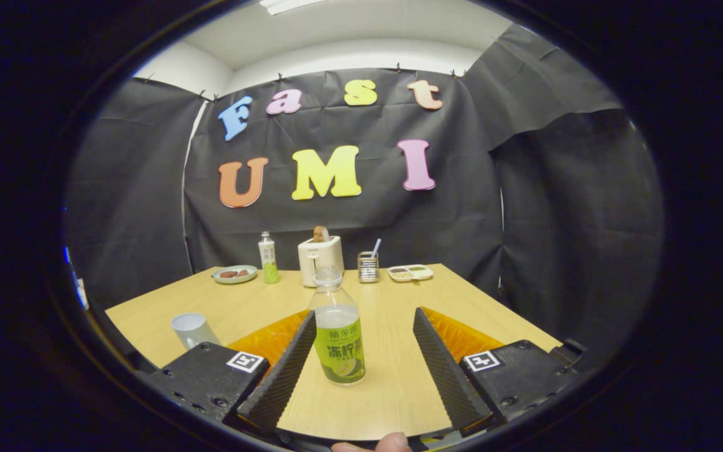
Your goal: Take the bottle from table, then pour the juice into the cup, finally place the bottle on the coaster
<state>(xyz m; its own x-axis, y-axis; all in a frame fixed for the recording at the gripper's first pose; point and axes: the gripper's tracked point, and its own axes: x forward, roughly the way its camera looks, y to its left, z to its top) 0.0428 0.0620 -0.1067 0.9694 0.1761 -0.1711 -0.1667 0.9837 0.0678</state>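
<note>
Presently, I find the gripper [361, 364] held low over the wooden desk [393, 389], its fingers [446, 370] spread wide apart and clamped on nothing. The bottle [336, 333] stands upright on the desk between them, close against the left finger and well clear of the right one; I cannot tell whether the left finger actually touches it. It is a clear plastic bottle with a green label, no cap that I can make out, and its neck rises above the finger ends.

I note a white cup [191, 328] upright on the desk to the left of the left finger, partly hidden behind the gripper body. A fingertip [393, 443] of the person holding the rig shows below the fingers.

Along the far edge of the desk, against the black cloth wall, I record from left to right: a plate [234, 274] with brownish food, a second bottle [267, 258] with a green label, a white toaster [321, 259] with bread standing in its slot, a small metal holder [368, 266] with a straw-like stick in it, and a shallow divided tray [410, 272].
</note>
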